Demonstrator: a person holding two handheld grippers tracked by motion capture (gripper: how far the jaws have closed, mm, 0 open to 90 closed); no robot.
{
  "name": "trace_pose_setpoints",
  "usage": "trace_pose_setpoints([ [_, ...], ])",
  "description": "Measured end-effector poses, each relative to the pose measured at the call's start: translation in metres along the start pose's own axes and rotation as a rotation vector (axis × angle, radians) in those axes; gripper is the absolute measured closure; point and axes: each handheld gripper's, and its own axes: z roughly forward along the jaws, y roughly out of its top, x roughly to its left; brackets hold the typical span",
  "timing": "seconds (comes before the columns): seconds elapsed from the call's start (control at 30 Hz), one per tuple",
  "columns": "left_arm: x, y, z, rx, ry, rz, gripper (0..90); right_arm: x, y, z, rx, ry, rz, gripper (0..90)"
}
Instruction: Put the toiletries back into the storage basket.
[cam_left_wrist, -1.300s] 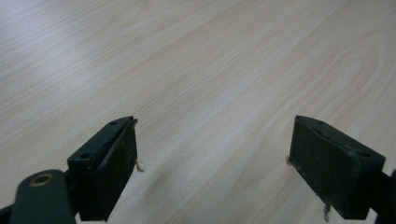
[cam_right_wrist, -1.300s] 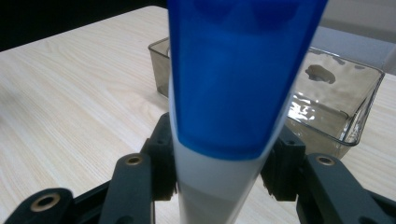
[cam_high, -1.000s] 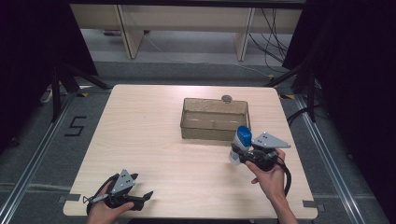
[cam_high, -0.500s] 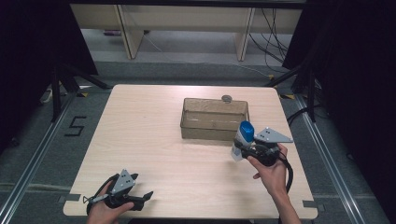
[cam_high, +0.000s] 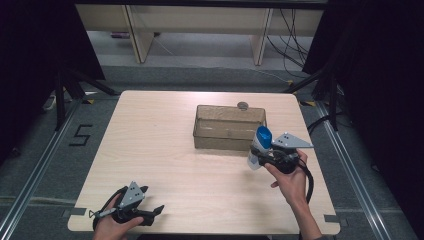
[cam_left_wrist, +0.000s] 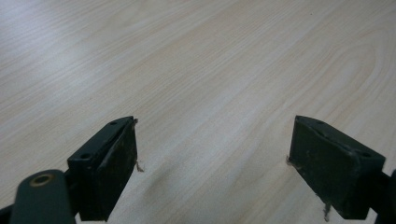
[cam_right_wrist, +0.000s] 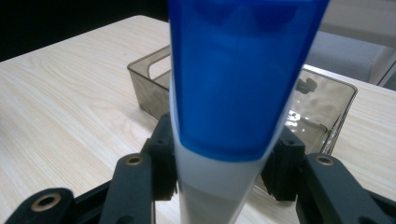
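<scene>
Two grippers are in play, and the right gripper (cam_high: 261, 159) does the work: its jaws are closed firmly on the white body of a blue-capped tube (cam_high: 260, 147). In the right gripper view the black pads (cam_right_wrist: 164, 158) press the tube (cam_right_wrist: 233, 107) from both sides, near its white end. The tube's long axis runs straight out from the jaws, blue cap farthest from the hand, and in the high view it stands nearly upright with a slight lean.

Directly beyond the tube tip lies the smoked clear plastic bin (cam_high: 200, 131), an open-topped rectangular box. From the right gripper, its near wall (cam_right_wrist: 154, 91) sits just ahead and below, and its long side runs across the line of the jaws. The cap end appears to stand at or just short of that near wall; contact cannot be confirmed. The coming move likely requires carrying the tube forward over the wall.

Farther out, well apart to the left and nearer the person, the left gripper (cam_high: 150, 212) rests low over bare tabletop (cam_left_wrist: 210, 70), jaws spread wide and holding nothing. The right hand is by far the nearer to the bin.
</scene>
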Motion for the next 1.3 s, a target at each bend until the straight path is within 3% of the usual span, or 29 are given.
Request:
trace_pose_setpoints([
  [0.3,0.0,0.0,0.0,-0.001,0.003,-0.003,14.9,-0.008,0.006,0.003,-0.012,0.006,-0.022,55.2],
  [0.33,0.0,0.0,0.0,-0.001,0.004,-0.004,14.9,-0.006,0.006,0.003,-0.005,0.006,0.004,55.2],
  [0.37,0.0,0.0,0.0,-0.001,0.004,-0.004,14.9,-0.009,0.007,0.003,-0.015,-0.005,-0.02,55.3],
  [0.53,0.0,0.0,0.0,-0.002,0.004,-0.004,14.9,-0.011,0.012,0.001,-0.006,-0.008,0.004,55.3],
  [0.57,0.0,0.0,0.0,-0.001,0.002,-0.004,14.9,-0.014,0.014,0.0,-0.007,-0.011,-0.022,55.3],
  [0.63,0.0,0.0,0.0,-0.003,0.005,-0.008,14.9,-0.014,0.015,-0.002,-0.005,-0.01,0.009,55.3],
  [0.67,0.0,0.0,0.0,-0.003,0.005,-0.008,14.9,-0.017,0.017,-0.002,-0.016,-0.014,-0.018,55.4],
  [0.73,0.001,0.0,-0.001,0.004,0.016,0.002,14.9,-0.017,0.018,-0.002,-0.025,-0.013,0.005,55.3],
  [0.77,0.001,0.0,-0.001,0.001,0.002,-0.003,14.9,-0.019,0.02,-0.002,-0.031,-0.021,-0.023,55.4],
  [0.9,0.001,0.0,-0.001,0.004,0.018,0.001,14.9,-0.019,0.023,0.0,-0.019,-0.013,0.004,55.4],
  [1.17,0.001,-0.001,0.0,-0.003,0.005,-0.013,14.9,-0.021,0.03,0.0,-0.016,-0.024,-0.012,55.4],
  [1.2,0.003,-0.001,0.0,0.01,0.015,0.003,14.9,-0.021,0.033,0.001,-0.014,-0.026,-0.02,55.4],
  [1.3,0.001,-0.001,0.0,-0.007,0.008,-0.018,14.9,-0.02,0.034,0.002,-0.025,-0.03,-0.007,55.5],
])
